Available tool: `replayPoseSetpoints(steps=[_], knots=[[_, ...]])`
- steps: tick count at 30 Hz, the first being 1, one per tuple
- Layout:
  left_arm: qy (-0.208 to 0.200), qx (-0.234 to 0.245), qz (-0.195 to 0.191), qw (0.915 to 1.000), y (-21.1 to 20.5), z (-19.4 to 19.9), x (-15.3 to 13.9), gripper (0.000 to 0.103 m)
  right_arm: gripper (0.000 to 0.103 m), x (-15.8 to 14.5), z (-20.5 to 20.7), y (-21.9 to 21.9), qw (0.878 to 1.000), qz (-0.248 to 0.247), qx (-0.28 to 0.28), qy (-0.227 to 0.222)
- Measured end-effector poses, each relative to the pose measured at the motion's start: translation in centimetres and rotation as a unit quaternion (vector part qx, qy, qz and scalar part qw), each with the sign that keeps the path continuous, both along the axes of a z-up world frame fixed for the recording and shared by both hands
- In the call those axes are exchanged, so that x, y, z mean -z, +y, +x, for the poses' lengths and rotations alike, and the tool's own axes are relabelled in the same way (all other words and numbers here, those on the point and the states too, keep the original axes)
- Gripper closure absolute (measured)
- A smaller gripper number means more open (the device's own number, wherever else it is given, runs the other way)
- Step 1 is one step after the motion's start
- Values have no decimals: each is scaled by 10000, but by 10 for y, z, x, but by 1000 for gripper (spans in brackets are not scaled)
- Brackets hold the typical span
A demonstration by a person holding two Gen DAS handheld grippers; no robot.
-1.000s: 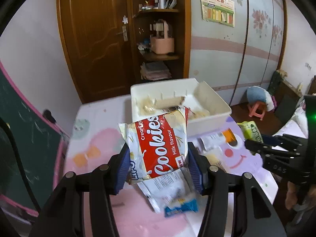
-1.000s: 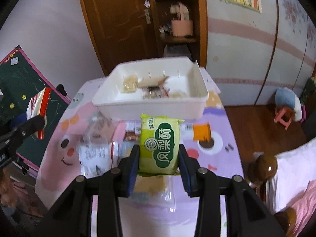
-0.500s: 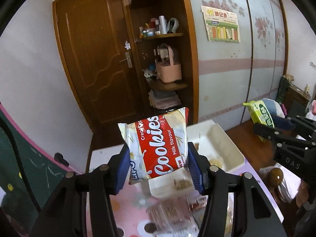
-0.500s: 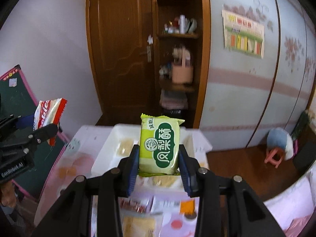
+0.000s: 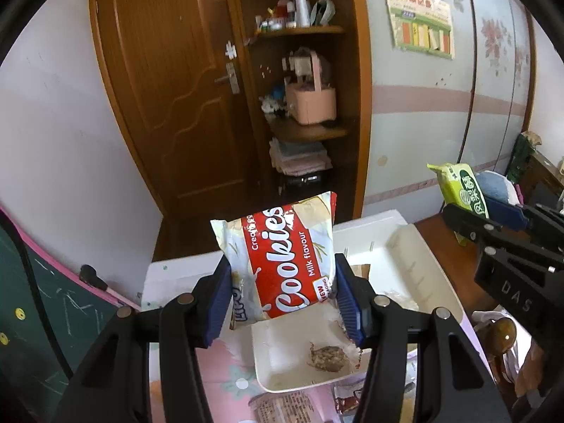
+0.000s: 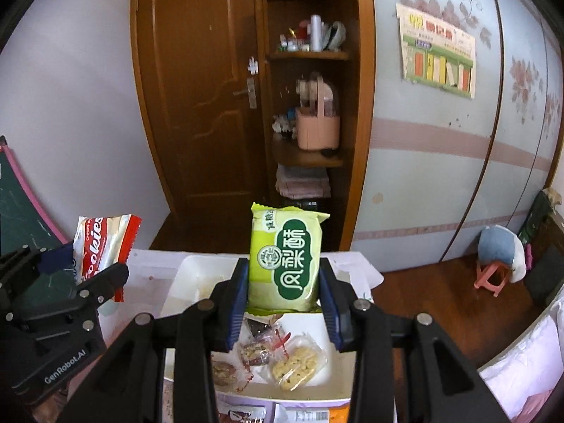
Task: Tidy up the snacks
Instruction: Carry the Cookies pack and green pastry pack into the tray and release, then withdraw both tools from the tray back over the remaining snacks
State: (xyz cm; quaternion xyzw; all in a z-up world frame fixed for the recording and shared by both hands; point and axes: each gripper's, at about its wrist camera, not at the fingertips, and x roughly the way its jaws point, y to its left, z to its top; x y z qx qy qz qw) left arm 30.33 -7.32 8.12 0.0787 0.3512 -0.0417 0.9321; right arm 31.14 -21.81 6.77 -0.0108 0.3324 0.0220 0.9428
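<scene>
My left gripper [image 5: 283, 294] is shut on a red and white cookies packet [image 5: 282, 257], held upright above the near end of a white plastic bin [image 5: 423, 264]. My right gripper [image 6: 283, 298] is shut on a green pastry packet [image 6: 285, 259], also upright, over the same white bin [image 6: 190, 275]. Several small wrapped snacks [image 6: 292, 363] lie inside the bin below it. Each gripper shows in the other's view: the right gripper [image 5: 469, 216] with the green packet [image 5: 461, 190] at the right edge, the left gripper [image 6: 75, 275] with the cookies packet [image 6: 102, 243] at the left.
The bin stands on a pink cartoon-print table [image 5: 225, 370] with more loose snack packets [image 5: 282, 405] at its near side. Behind are a brown door [image 5: 169, 105], wooden shelves [image 5: 303, 130] and a wardrobe [image 6: 440, 141]. A green chalkboard [image 5: 35, 299] leans at the left.
Both grippers rose and moved forward over the table toward the bin, each keeping its packet. The bin now lies directly under them and the door and shelves fill the views.
</scene>
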Motion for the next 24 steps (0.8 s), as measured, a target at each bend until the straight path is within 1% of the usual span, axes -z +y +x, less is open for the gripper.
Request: replayPoseSetpoints(steps=[4,6,7,8,9,10,11,12,13,15,18,20,24], knots=[[272,-163,10,9995,2,22,29,48,65,33,18,2,9993,-87,46,374],[426,-259,33,9988,5,32,43,44,65,45,23,4,9986,-111,35,516],[526,-273,35,9982,6,35,50,32,63,52,26,4,9983,-131,3,571],[689,-232,3,9974,7,40,58,14,63,56,27,5,9981,-150,-10,595],[821,-182,-37,9965,8,43,64,9,59,59,27,6,9980,-170,-18,609],[920,-157,-70,9956,9,44,69,7,53,61,27,5,9981,-187,5,592],[981,-170,-72,9950,11,45,74,7,49,61,25,4,9981,-209,50,577],[995,-192,-40,9948,12,44,76,7,42,61,24,4,9982,-222,102,556],[984,-227,-2,9949,13,42,77,7,40,59,22,3,9984,-202,116,508],[967,-284,-3,9949,17,40,77,7,40,55,19,4,9987,-188,100,472],[963,-335,-172,9946,22,33,72,7,39,52,12,5,9986,-241,104,453],[931,-338,-270,9947,25,30,66,7,39,52,9,5,9985,-278,91,461],[857,-351,-300,9953,33,13,52,7,39,48,-3,5,9983,-339,110,464]])
